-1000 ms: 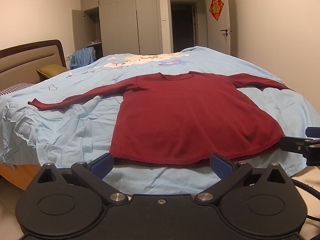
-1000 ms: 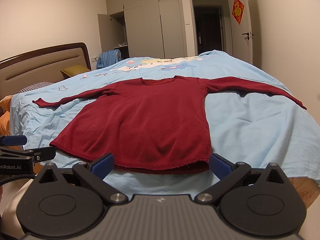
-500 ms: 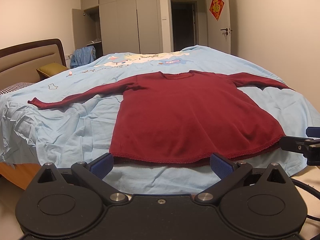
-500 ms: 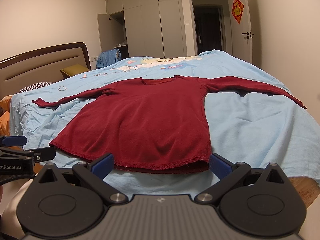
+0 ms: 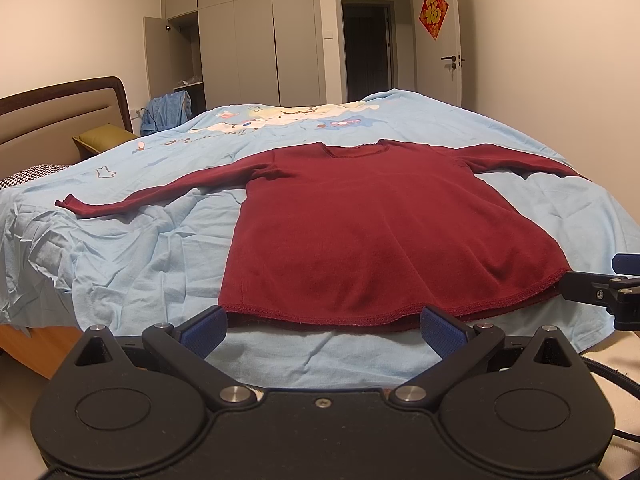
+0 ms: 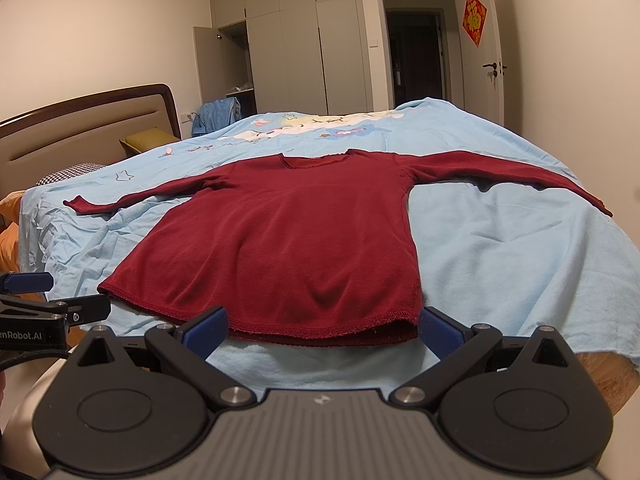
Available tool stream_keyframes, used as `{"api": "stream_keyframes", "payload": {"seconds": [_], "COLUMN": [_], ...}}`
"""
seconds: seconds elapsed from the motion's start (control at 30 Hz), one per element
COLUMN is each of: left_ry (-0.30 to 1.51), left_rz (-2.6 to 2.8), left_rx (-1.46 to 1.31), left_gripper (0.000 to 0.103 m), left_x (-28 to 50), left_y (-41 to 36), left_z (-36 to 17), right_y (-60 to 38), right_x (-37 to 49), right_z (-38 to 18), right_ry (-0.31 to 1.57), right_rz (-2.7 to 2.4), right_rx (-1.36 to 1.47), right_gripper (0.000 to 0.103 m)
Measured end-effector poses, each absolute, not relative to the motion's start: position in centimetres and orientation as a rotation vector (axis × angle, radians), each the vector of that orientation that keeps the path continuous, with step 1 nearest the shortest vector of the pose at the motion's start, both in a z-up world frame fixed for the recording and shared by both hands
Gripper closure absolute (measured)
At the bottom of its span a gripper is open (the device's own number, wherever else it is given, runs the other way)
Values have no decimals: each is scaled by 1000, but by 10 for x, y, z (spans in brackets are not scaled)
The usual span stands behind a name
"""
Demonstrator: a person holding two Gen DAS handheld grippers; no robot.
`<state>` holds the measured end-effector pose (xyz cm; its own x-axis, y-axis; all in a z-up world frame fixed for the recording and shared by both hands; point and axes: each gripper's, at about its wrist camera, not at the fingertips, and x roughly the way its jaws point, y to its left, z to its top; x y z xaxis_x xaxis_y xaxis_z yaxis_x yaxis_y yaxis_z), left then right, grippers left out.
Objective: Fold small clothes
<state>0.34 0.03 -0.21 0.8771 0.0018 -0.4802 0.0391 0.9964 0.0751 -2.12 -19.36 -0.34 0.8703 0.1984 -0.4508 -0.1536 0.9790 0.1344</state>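
Two grippers, left gripper (image 5: 324, 328) and right gripper (image 6: 323, 326), hover with jaws spread wide and empty, just short of the hem. Dark red knit sweater (image 5: 372, 232) lies flat, sleeves outstretched, on wrinkled light-blue bedsheet (image 5: 132, 252).

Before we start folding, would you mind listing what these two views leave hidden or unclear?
- Sweater: its underside is hidden against the bedsheet in both views.
- Right cuff: in the left wrist view it drops out of sight over the bed's far edge.
- Right claw: cut off by the frame edge in the left wrist view.
- Wardrobe: contents too small and dim to make out.
- Doorway: the room beyond is too dark.
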Motion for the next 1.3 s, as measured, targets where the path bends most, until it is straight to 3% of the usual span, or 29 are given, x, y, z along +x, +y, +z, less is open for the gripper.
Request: {"api": "stream_keyframes", "payload": {"seconds": [1.3], "left_ry": [527], "left_rz": [-14], "left_rx": [77], "left_gripper": [1], "left_x": [3], "left_y": [3], "left_z": [-14], "right_y": [-195], "right_x": [-19], "right_z": [-3], "right_ry": [499], "right_rz": [177], "right_rx": [97], "right_gripper": [0]}}
